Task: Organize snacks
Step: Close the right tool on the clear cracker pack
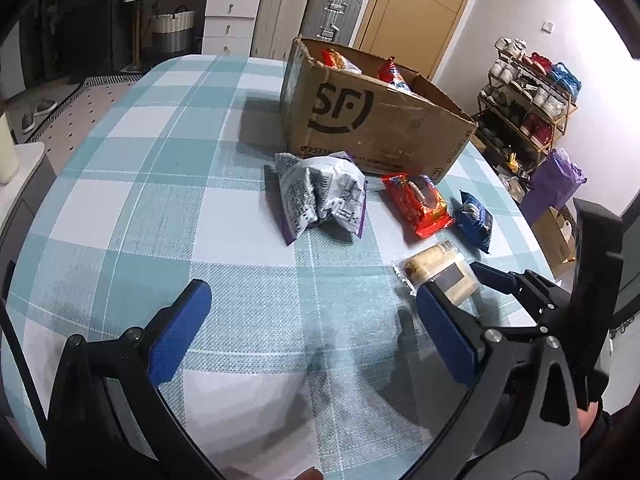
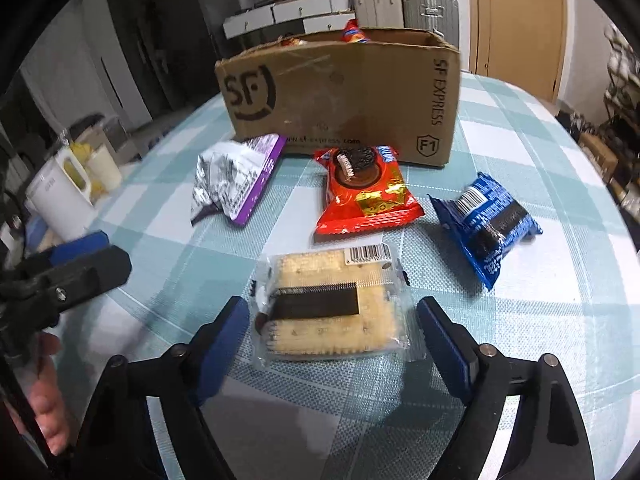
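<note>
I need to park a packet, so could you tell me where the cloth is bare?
Bare: the wide stretch left of the box and silver bag. Crowded: in front of the box, with the red, blue and cracker packs.

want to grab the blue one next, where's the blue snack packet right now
In the right wrist view the blue snack packet lies on the checked tablecloth, right of the red cookie packet, short of the cardboard box.

looks like someone's home: checked tablecloth [image 1: 168, 184] in the middle, shoe rack [image 1: 528, 96] at right, suitcases [image 1: 332, 12] and white drawers [image 1: 230, 20] along the top, wooden door [image 1: 420, 4] upper right.
</note>
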`<act>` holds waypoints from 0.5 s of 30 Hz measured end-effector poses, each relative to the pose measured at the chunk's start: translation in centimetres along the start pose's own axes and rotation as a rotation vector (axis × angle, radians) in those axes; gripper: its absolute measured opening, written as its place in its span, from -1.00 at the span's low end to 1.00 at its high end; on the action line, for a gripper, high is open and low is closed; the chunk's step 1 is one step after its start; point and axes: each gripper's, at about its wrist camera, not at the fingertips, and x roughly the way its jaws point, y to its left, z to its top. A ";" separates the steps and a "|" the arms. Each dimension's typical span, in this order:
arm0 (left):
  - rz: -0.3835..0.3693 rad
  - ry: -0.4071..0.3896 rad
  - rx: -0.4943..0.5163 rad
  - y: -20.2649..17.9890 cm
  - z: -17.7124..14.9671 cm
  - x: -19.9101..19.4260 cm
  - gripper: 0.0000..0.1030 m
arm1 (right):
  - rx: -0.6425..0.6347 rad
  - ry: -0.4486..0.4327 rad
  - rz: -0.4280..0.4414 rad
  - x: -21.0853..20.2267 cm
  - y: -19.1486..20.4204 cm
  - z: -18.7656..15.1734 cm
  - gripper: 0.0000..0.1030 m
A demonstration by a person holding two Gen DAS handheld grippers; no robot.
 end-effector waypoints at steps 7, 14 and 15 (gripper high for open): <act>0.005 0.001 -0.019 0.9 -0.2 -0.1 0.98 | -0.076 0.007 -0.038 0.3 1.3 -0.1 0.35; 0.008 0.001 -0.033 1.6 -0.5 -0.4 0.97 | -0.052 -0.004 -0.006 -0.2 0.8 -0.2 0.22; 0.010 0.000 -0.035 1.7 -0.5 -0.5 0.97 | -0.045 -0.006 0.001 -0.3 0.6 -0.2 0.21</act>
